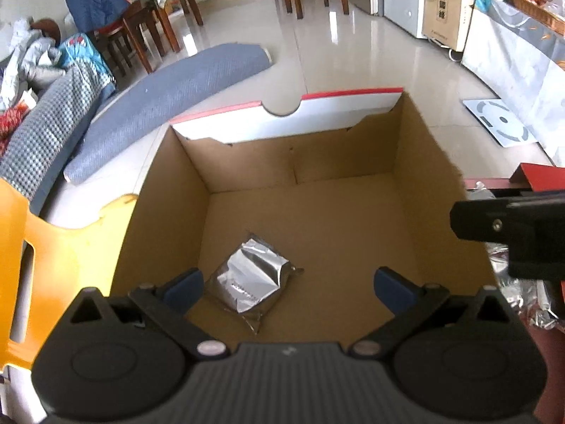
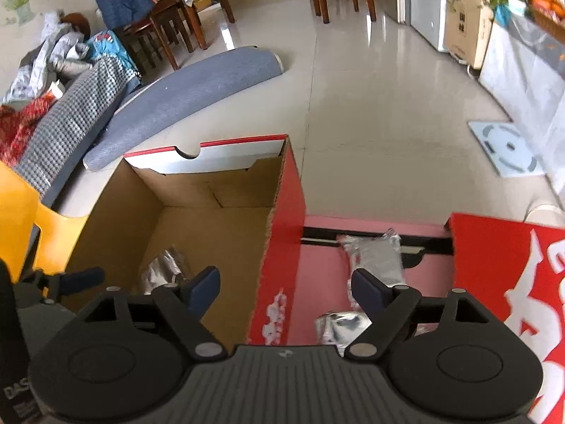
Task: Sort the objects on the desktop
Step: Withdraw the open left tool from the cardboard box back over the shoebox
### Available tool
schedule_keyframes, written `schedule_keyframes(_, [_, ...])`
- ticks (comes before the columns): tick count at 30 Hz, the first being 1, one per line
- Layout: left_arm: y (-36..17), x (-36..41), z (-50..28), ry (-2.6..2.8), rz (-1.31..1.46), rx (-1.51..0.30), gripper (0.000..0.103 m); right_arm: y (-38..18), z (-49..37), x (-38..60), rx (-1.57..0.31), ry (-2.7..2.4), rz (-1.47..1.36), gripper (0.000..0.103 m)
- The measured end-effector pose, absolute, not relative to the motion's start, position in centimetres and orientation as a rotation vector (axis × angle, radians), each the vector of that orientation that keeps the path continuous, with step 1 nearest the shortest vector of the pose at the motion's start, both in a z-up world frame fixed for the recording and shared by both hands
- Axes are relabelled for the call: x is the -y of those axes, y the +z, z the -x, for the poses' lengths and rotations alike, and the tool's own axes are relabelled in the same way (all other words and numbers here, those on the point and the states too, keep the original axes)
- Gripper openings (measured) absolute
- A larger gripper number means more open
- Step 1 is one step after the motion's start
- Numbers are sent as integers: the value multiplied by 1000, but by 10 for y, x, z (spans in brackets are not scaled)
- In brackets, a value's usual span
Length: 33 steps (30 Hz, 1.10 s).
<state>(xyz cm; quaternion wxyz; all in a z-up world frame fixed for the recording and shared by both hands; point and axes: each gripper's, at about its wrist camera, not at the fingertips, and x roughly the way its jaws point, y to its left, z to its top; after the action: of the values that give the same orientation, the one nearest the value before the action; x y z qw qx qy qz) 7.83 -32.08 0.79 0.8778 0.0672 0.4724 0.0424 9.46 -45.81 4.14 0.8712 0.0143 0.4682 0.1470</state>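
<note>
1. My left gripper (image 1: 287, 284) hangs over the open cardboard box (image 1: 353, 162) with its fingers spread wide and nothing between them.
2. My right gripper (image 2: 284, 288) is likewise spread and empty; it straddles the box's red side wall (image 2: 279, 247), one finger over the box interior, the other over the pink tabletop (image 2: 317, 258).
3. One foil packet (image 1: 249, 281) lies flat on the box floor, near the front left corner, just below my left fingertips but not touched by them.
4. Two more foil packets wait outside: one (image 2: 376, 252) farther out on the pink surface, another (image 2: 339, 327) close in, just beside my right finger (image 2: 370, 291).
5. I judge the sorting to be partway through: one packet is in the box, and at least two are left to move.
6. The next move, as I see it, belongs to my right hand: shift clear of the box wall, centre over the nearer packet, come down and close on it.
7. The crinkled foil looks slippery and thin, so I should pinch at its puffed middle, not at the sealed edge.
</note>
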Motion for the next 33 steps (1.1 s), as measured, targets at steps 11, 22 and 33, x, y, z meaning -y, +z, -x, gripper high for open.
schedule_keyframes(11, [26, 342, -55, 8, -123, -939, 103, 49, -90, 486, -943, 247, 17, 80])
schedule_keyframes(22, [36, 373, -41, -68, -174, -875, 103, 47, -86, 520, -968, 185, 35, 56])
schedule_keyframes(33, [54, 399, -26, -167, -208, -795, 103, 48, -87, 552, -990, 118, -7, 49])
